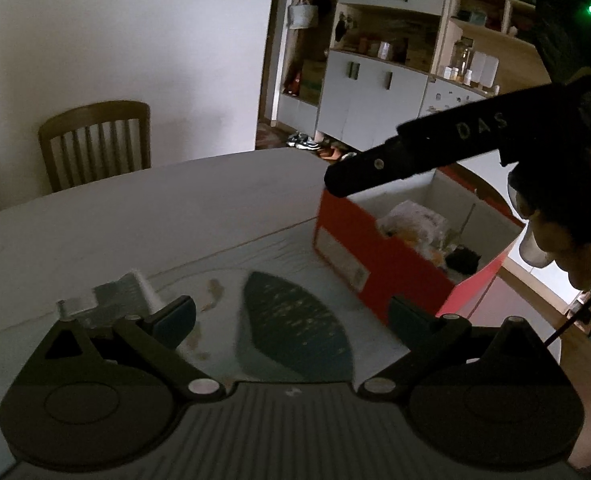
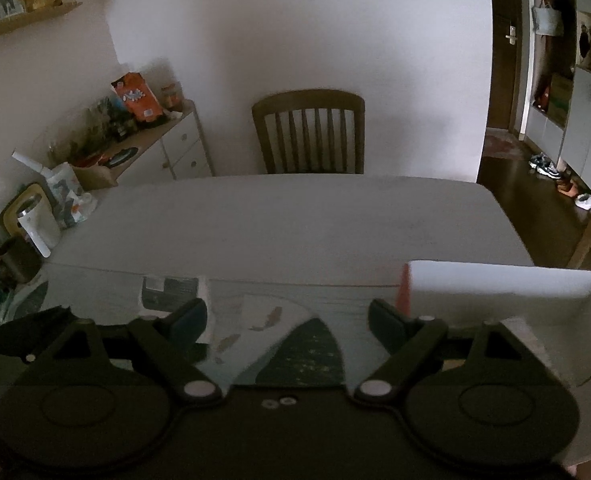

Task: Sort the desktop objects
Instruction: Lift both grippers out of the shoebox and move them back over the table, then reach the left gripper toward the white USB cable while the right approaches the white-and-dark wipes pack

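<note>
My left gripper [image 1: 291,316] stands open over a glass-topped mat with a dark leaf pattern [image 1: 295,320], with nothing between its fingers. To its right is a red cardboard box [image 1: 375,260] holding several small items [image 1: 415,220]. A grey-and-white packet [image 1: 123,292] lies flat by the left fingertip. One black finger [image 1: 375,168] of the right gripper, held by a person's hand, reaches across above the box. My right gripper [image 2: 287,316] is open and empty above the same mat [image 2: 311,344]. The box's white inner wall [image 2: 495,292] is at its right, and the packet [image 2: 171,292] at its left.
A wooden chair [image 2: 309,132] stands at the table's far edge [image 2: 295,184]. A dark mug [image 2: 15,260], a white bottle [image 2: 35,228] and bags crowd the table's left end. A cluttered sideboard [image 2: 167,140] stands behind them. Cupboards and shelves [image 1: 375,80] line the far right.
</note>
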Demonstrator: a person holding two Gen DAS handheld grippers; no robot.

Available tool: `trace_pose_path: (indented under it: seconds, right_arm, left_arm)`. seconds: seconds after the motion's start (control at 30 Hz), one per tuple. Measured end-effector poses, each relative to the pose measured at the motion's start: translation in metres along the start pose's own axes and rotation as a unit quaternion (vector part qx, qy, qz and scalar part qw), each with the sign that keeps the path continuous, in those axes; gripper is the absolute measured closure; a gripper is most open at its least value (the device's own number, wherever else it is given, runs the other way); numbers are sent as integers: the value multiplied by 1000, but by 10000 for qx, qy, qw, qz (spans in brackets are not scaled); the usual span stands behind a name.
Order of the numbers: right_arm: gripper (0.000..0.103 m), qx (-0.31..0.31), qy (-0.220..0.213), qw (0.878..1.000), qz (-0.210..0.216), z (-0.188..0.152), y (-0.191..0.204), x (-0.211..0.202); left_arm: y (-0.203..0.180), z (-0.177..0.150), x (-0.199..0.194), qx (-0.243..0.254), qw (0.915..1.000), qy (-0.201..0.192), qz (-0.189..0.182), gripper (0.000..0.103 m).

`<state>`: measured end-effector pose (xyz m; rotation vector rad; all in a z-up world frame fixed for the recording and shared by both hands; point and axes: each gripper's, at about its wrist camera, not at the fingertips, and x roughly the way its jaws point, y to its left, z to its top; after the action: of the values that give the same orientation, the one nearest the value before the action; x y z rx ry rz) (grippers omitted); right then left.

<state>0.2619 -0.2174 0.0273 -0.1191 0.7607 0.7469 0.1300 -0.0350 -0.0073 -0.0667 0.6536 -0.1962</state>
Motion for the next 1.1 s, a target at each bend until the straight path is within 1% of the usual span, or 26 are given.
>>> trace_pose_path:
  seconds: [0.1, 0.2, 0.43, 0.63, 0.83, 1.1]
  right_arm:
    - [15, 4, 38, 10000, 1, 2, 16, 11]
    - [15, -54, 94, 9999, 26, 3, 32, 22]
    - [15, -241, 378, 9990, 47, 2, 66, 53]
    - [15, -348, 590, 9976, 42, -1, 88, 76]
    - [15, -489, 750, 9960, 9, -4, 102, 96]
    - [15, -513, 947, 9941, -83, -9, 105, 124]
  left_arm:
    - [16, -7, -5, -63, 10000, 68, 8, 0]
    - [30, -16, -9, -71, 9998, 133, 101, 0]
    - [62, -41, -17, -261, 9989, 310, 244, 0]
    - [83, -56, -20, -427, 9978, 317, 398, 0]
    - [91, -67, -12, -328, 9974, 439, 478, 0]
    - [89, -74, 8, -146, 9976, 509, 449, 0]
